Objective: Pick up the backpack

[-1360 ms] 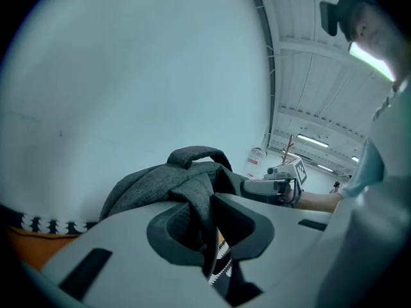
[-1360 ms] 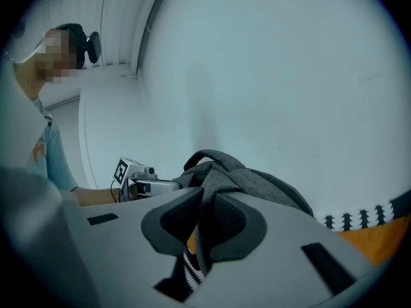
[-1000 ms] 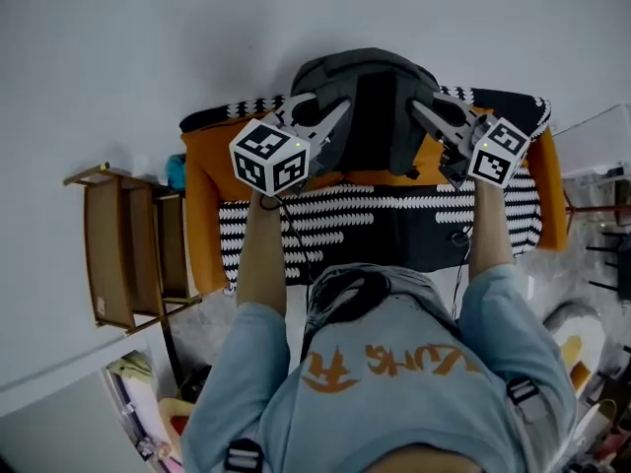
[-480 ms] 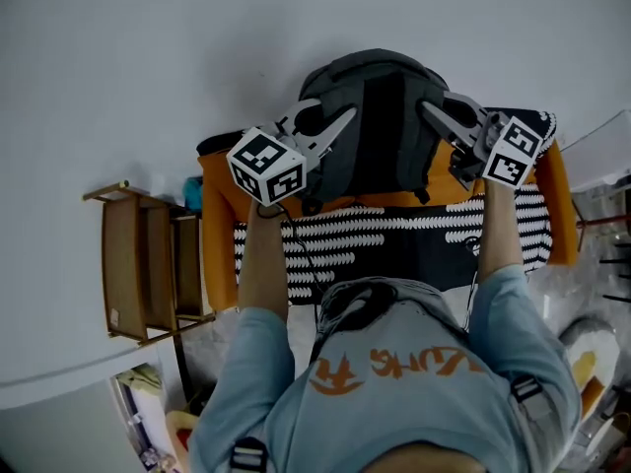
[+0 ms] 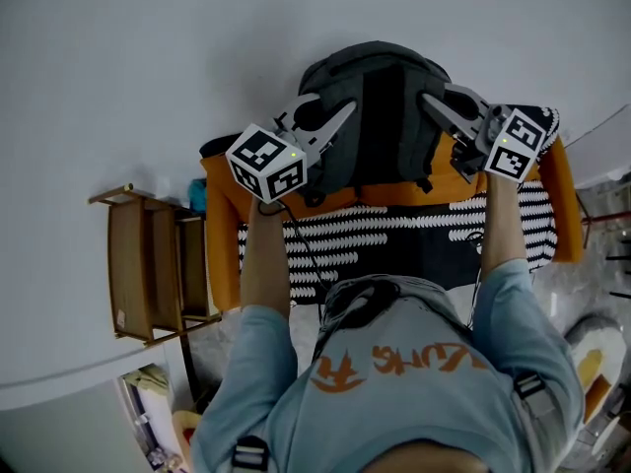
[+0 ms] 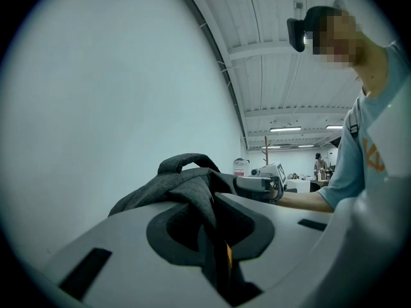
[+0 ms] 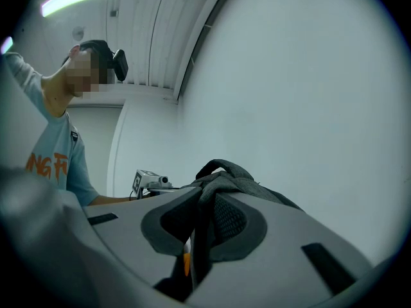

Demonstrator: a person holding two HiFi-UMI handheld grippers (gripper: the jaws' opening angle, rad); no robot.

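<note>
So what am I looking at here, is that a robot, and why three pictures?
No robot: a person holds a hand tool with a two-jaw claw in each hand. The head view comes from a camera on their head, looking down; each of the other two comes from a camera riding on one claw. The cubes with square markers are part of the tools. Below lies a black-and-white cloth over an orange cover. The left claw and right claw are each shut on a fold of the grey backpack, one on each side.
</note>
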